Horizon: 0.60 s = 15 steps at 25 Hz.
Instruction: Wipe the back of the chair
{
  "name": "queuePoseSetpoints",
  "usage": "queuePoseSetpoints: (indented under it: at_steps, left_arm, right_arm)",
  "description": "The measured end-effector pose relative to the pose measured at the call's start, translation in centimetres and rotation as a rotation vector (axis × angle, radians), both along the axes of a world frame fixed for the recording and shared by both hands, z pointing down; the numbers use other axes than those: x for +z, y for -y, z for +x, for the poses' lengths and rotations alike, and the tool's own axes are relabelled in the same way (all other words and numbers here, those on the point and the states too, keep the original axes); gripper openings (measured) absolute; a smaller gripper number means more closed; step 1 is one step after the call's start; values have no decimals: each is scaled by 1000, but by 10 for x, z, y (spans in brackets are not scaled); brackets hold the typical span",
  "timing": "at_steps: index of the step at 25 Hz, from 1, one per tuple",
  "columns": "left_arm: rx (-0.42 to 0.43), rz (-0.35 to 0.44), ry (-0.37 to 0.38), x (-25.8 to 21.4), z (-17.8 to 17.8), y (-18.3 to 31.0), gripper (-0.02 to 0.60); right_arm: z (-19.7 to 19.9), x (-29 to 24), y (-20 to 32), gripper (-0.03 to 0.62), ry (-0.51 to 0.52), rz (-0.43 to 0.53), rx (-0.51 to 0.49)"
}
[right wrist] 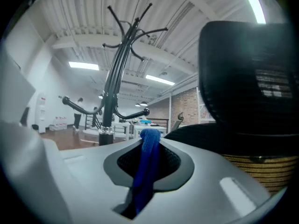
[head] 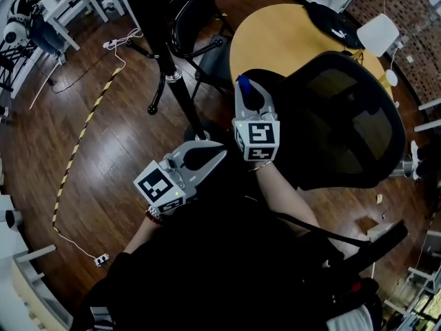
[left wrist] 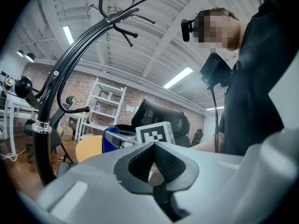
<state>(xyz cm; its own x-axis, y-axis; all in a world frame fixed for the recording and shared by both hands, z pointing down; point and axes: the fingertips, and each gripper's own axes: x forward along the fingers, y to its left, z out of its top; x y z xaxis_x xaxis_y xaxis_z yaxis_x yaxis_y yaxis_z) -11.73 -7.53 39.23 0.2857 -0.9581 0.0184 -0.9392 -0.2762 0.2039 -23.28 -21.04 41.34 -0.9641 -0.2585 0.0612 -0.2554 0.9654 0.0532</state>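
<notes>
The black mesh chair back (head: 353, 119) rises at the right of the head view. My right gripper (head: 246, 89) is shut on a blue cloth (head: 242, 84) at the chair's left edge; I cannot tell whether the cloth touches the chair. In the right gripper view the blue cloth (right wrist: 145, 176) sticks up between the jaws, and the chair back (right wrist: 252, 78) looms close on the right. My left gripper (head: 219, 152) is shut and empty, held low to the left of the right one. From the left gripper view, the chair back (left wrist: 161, 119) stands behind the right gripper's marker cube (left wrist: 155, 134).
A black coat stand (head: 172, 67) rises just left of the grippers, with another dark chair (head: 200, 26) behind it. The round yellow table (head: 282, 36) sits beyond the mesh chair. A cable with a power strip (head: 102, 258) runs over the wooden floor at left.
</notes>
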Motion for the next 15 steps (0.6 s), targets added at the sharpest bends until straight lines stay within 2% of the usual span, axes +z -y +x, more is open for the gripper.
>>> queuePoseSetpoints:
  at_steps: [3,6,8,11,15]
  left_arm:
    - [26,5,-2,1,-2,2,6]
    - [66,1,-14,4,-3,16,6]
    - [102,-6,-24,8,-1,25,6]
    - [152,-21,-45,14,4,40,6]
    - [233,-36,-63,20,24,62,6]
  right_arm:
    - [44,-9,-10,35,85,-8,-82]
    - [124,1,4,35,76,-2,-20]
    - [191,22,24,35,6,-5,112]
    - [298,51,59,35,-104,-17,405]
    - [423,54,95,35,-81,-72,784]
